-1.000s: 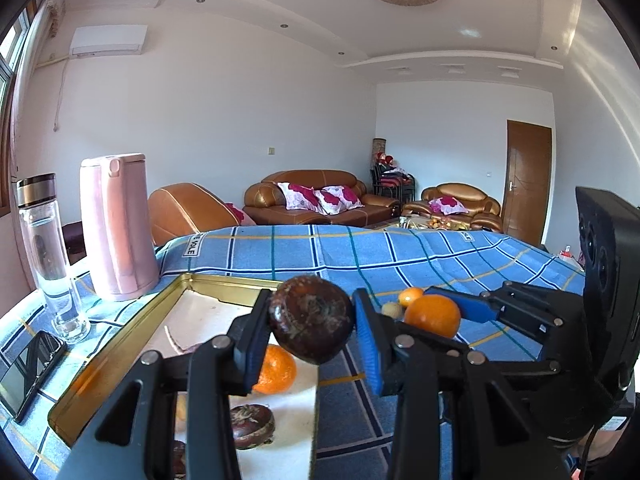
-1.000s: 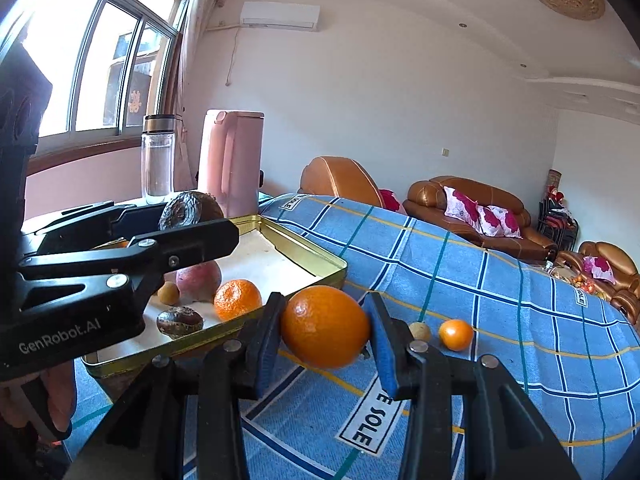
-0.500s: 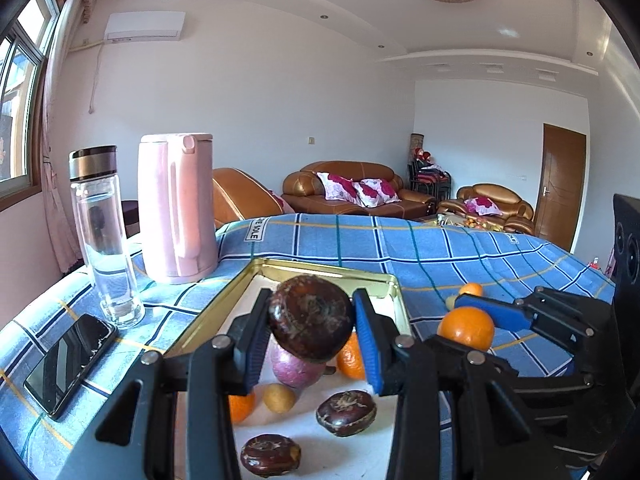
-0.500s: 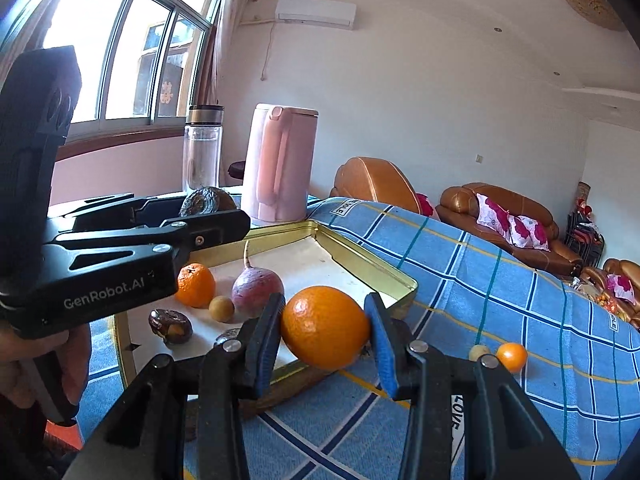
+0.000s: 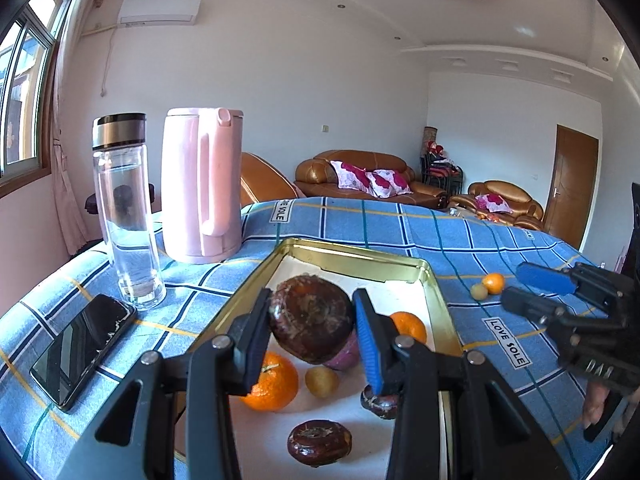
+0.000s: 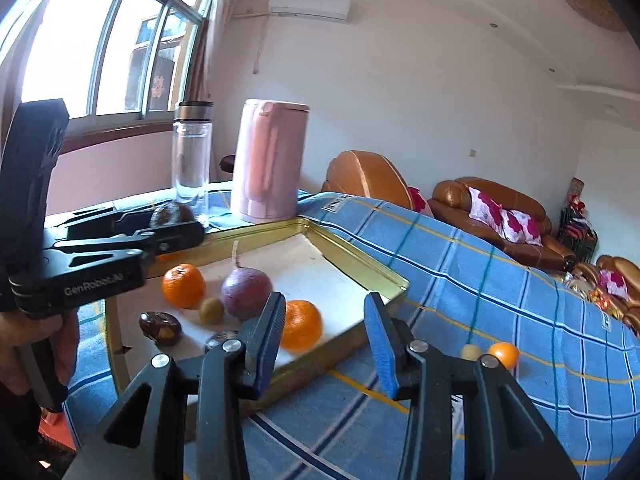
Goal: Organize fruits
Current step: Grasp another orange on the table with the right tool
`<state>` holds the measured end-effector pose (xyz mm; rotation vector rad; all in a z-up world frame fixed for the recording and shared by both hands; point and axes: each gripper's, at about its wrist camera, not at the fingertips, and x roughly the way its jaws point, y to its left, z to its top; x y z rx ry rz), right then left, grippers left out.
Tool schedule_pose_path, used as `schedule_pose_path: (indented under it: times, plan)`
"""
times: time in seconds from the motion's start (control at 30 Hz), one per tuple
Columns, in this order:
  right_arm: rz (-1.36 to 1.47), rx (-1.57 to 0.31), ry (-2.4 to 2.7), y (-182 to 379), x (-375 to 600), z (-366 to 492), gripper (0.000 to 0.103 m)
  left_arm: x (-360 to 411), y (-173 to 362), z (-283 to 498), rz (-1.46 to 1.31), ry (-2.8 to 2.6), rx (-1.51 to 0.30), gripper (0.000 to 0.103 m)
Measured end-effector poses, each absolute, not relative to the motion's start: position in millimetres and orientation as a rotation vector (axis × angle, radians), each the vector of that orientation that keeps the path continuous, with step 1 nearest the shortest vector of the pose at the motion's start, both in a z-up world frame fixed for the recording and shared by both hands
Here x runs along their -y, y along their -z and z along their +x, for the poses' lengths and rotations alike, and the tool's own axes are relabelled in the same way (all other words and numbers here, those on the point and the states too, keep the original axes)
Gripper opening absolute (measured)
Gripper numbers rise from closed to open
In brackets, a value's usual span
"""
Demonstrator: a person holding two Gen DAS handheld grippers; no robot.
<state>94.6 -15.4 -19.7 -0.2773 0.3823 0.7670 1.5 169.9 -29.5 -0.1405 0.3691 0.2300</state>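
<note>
Blue checked cloth carries a gold tray (image 5: 436, 280); left gripper (image 5: 312, 320) pinches a brown fruit (image 5: 310, 318) directly above it, right gripper (image 6: 324, 336) spread, holding nothing.

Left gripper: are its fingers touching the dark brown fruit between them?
Touching. The left wrist view shows both fingers pressed against opposite sides of the dark brown fruit, with no gap on either side, holding it over the gold tray.

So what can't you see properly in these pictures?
Left wrist view: purple fruit mostly hidden behind the held brown fruit.
Left wrist view: small dark fruit partly behind the left gripper's finger.
Right wrist view: nearest orange blurred, partly behind the right gripper's finger.
</note>
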Motion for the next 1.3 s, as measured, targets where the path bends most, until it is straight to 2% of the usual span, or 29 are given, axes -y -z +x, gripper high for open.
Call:
schedule_pose_path:
  times: [0.1, 0.27, 0.33, 0.5, 0.63, 0.83, 1.03, 1.3]
  plan:
    - [-0.2, -0.461, -0.698, 20.5, 52.6, 115.8, 0.043, -168.5, 33.7, 4.7, -0.15, -0.217, -0.382, 0.041]
    - [-0.235, -0.5, -0.567, 34.3, 106.7, 115.6, 0.043, -164.9, 30.6, 0.9, -0.141, -0.208, -0.372, 0.041]
    - [-0.205, -0.503, -0.529, 37.7, 137.4, 110.2, 0.046, -165.1, 29.7, 1.0, -0.143, -0.207, -0.372, 0.041]
    - [-0.038, -0.508, -0.357, 49.0, 242.2, 98.5, 0.059, -158.5, 30.7, 3.7, -0.133, -0.203, -0.378, 0.041]
    - [0.05, -0.547, -0.287, 74.4, 296.8, 86.4, 0.059, -147.7, 29.6, 4.8, -0.113, -0.195, -0.378, 0.041]
    - [0.067, -0.524, -0.229, 91.3, 319.0, 74.3, 0.059, -132.2, 24.8, 6.9, -0.075, -0.179, -0.377, 0.041]
    - [-0.051, -0.521, -0.143, 69.7, 323.2, 90.2, 0.059, -127.1, 27.1, 11.7, -0.062, -0.178, -0.394, 0.041]
    - [-0.039, -0.71, -0.096, 63.9, 339.6, 164.8, 0.059, -128.5, 30.4, 15.0, -0.063, -0.179, -0.408, 0.041]
